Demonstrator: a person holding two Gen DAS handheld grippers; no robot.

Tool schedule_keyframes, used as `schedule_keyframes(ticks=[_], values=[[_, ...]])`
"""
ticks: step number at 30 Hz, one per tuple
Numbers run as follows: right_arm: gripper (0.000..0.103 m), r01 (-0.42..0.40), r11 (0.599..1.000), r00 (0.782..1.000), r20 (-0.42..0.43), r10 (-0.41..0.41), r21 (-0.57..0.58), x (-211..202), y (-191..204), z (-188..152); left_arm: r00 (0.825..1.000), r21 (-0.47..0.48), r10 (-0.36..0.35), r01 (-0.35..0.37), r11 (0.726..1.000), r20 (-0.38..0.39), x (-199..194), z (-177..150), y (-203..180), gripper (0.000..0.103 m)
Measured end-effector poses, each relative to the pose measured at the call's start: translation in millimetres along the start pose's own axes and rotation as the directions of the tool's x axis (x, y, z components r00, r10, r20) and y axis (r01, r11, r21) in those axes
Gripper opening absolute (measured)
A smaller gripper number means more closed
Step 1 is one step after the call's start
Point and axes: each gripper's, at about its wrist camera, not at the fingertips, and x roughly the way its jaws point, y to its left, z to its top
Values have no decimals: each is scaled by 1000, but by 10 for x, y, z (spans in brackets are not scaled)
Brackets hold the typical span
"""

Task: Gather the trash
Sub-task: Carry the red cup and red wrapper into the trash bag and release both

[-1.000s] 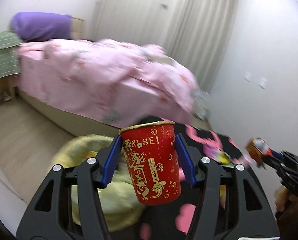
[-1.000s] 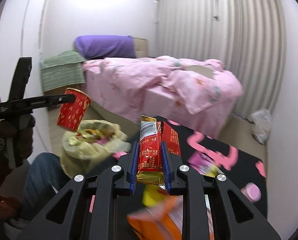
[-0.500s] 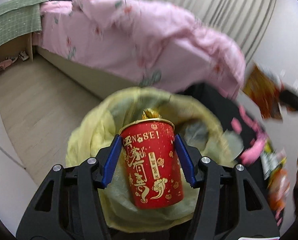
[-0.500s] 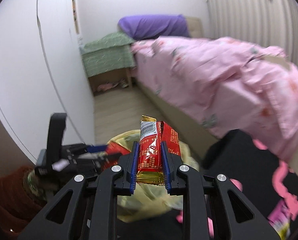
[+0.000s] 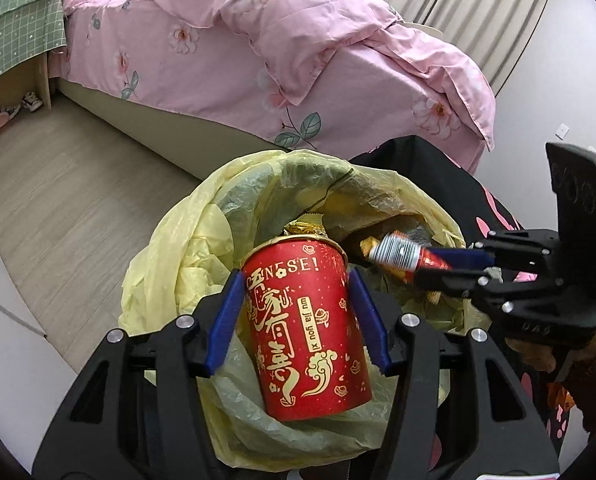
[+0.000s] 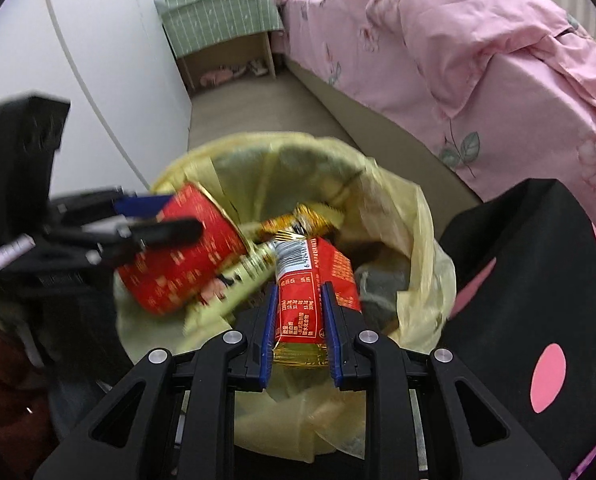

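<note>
My left gripper is shut on a red paper cup with gold lettering, held tilted over the mouth of a yellow trash bag. From the right, my right gripper reaches over the same bag, shut on a red and gold snack wrapper. In the right wrist view the wrapper sits between the blue pads of the right gripper above the bag, with the cup and the left gripper at left. Other wrappers lie inside the bag.
A bed with a pink floral duvet stands behind the bag. A black cloth with pink shapes lies at right. A wooden floor runs along the bed to a green-covered nightstand; a white wall is at left.
Both grippers came down over the yellow bag with their loads. The right gripper swung in from the black cloth until its wrapper hangs above the bag beside the cup.
</note>
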Motion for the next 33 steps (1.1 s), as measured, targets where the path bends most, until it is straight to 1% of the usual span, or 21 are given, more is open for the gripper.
schedule_keyframes(ticks=[5, 10, 13, 14, 16, 17, 20, 21, 22, 27, 33], values=[[22, 20, 999, 1000, -3, -20, -29, -24, 30, -78, 1000, -10, -11, 11, 1000, 1, -19, 28, 7, 51], [22, 38, 998, 999, 27, -37, -55, -95, 116, -125, 1000, -18, -4, 5, 1000, 16, -128, 68, 14, 53], [22, 50, 996, 998, 51, -47, -74, -129, 184, -133, 1000, -44, -10, 11, 999, 18, -191, 103, 41, 55], [22, 50, 996, 997, 56, -46, -74, -129, 196, -131, 1000, -55, -13, 14, 998, 22, -220, 118, 48, 55], [28, 62, 996, 997, 55, -58, -70, -118, 211, -120, 999, -62, -9, 11, 998, 38, -288, 148, 34, 57], [32, 67, 995, 997, 54, -63, -72, -120, 223, -123, 998, -55, 0, 3, 998, 59, -358, 171, 10, 60], [36, 70, 994, 997, 51, -66, -82, -148, 247, -129, 994, -31, 43, -40, 999, 98, -517, 231, -75, 66], [39, 79, 993, 996, 56, -74, -84, -170, 254, -133, 993, -24, 51, -49, 999, 108, -560, 246, -104, 67], [40, 90, 992, 994, 65, -84, -89, -214, 264, -140, 992, -18, 57, -55, 998, 117, -596, 261, -130, 67], [40, 149, 986, 985, 98, -141, -74, -495, 238, -205, 984, 38, 72, -79, 996, 160, -787, 348, -393, 67], [40, 237, 971, 962, 135, -239, 32, -1023, 23, -517, 983, 122, 42, -65, 990, 176, -878, 338, -849, 67]])
